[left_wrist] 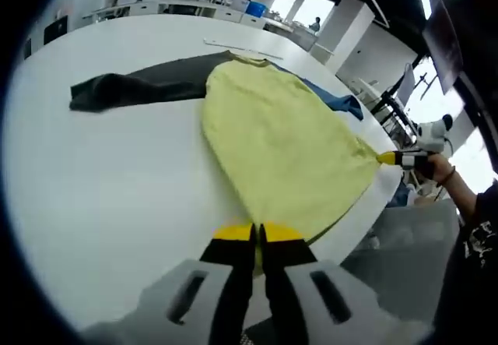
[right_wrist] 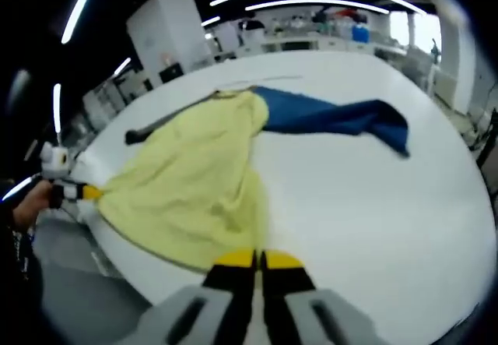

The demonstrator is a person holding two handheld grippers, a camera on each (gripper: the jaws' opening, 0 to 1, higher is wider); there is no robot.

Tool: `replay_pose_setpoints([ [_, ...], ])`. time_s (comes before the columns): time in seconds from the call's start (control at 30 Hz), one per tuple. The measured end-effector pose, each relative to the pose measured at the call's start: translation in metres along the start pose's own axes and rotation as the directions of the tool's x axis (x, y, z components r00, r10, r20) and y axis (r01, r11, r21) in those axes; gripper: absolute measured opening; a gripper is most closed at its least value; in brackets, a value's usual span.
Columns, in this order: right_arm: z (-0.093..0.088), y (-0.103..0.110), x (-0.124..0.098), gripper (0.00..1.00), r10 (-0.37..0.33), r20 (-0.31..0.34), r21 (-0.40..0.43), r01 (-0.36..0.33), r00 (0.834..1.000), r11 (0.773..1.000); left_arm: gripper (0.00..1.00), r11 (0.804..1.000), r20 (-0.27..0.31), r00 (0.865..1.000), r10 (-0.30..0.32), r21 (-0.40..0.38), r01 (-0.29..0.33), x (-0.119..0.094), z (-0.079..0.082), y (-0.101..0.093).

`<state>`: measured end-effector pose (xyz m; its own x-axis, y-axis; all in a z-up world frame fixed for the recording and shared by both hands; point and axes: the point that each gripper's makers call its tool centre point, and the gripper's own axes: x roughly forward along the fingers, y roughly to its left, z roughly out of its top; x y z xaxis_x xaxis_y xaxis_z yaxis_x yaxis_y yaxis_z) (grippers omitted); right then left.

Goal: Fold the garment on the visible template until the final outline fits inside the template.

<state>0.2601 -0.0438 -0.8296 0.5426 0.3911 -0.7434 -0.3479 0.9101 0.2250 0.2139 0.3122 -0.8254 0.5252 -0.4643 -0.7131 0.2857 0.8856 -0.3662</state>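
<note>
- While both hands are low at the near edge, we see the garment [left_wrist: 276, 139] spread on the white table [left_wrist: 117, 189] — yellow body, one dark grey sleeve [left_wrist: 140, 88], one blue sleeve [left_wrist: 334, 100].
- Left gripper [left_wrist: 257, 234]: yellow-tipped jaws pressed together on the yellow hem at the table's near edge, so it is pinching the garment.
- Right gripper [right_wrist: 257, 261]: jaws also closed, tips meeting right at the yellow hem; it looks clamped on the cloth, fabric running up from between the tips.
- In the left gripper view the right gripper [left_wrist: 405, 158] comes in from the right, its yellow tip touching the far corner of the hem, a hand [left_wrist: 440, 170] behind it.
- In the right gripper view the left gripper [right_wrist: 74, 191] shows at the left edge, tip on the opposite hem corner, held by a hand [right_wrist: 27, 205].
- Hem is stretched between the two grippers and hangs slightly over the table edge.
- Blue sleeve [right_wrist: 342, 119] lies flat across the table, out to the side of the body, in the right gripper view; grey sleeve [right_wrist: 156, 131] pokes out the other side, mostly hidden behind the yellow.
- Collar end [left_wrist: 241, 58] points away from us — a thin pale strip [left_wrist: 241, 47] lies just beyond it; we cannot tell what it is.
- Background: shelves and benches [right_wrist: 311, 29], blurred.
</note>
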Motion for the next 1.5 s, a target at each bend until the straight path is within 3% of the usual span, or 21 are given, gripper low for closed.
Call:
replay_pose_setpoints([
  [0.3,-0.027,0.008,0.001,0.00,0.008,-0.037,0.041,-0.007,0.999,0.999,0.00,0.999,-0.039,0.998,0.042,0.014,-0.042,-0.001,-0.013,0.012],
  [0.6,-0.036,0.012,-0.002,0.00,-0.010,-0.055,0.025,0.011,0.998,1.000,0.00,0.999,-0.069,0.996,0.052,0.012,-0.052,0.001,-0.023,0.013],
  [1.03,-0.040,0.009,-0.001,0.00,0.007,-0.091,-0.042,-0.011,0.996,0.999,0.02,0.995,-0.068,0.993,0.096,0.005,-0.095,-0.001,-0.032,0.012],
  [1.13,-0.040,0.009,-0.005,0.07,0.003,-0.098,-0.043,-0.007,0.995,0.999,0.07,0.995,-0.065,0.993,0.100,0.016,-0.099,-0.004,-0.032,0.013],
  [1.27,-0.035,0.007,-0.008,0.21,0.017,-0.097,-0.024,-0.020,0.995,1.000,0.21,0.995,-0.056,0.994,0.098,0.028,-0.096,-0.006,-0.030,0.014],
  [1.5,-0.009,0.012,-0.013,0.40,0.042,-0.030,-0.036,-0.043,0.999,0.998,0.46,0.990,0.025,0.996,0.089,0.105,-0.091,-0.010,-0.009,0.011],
])
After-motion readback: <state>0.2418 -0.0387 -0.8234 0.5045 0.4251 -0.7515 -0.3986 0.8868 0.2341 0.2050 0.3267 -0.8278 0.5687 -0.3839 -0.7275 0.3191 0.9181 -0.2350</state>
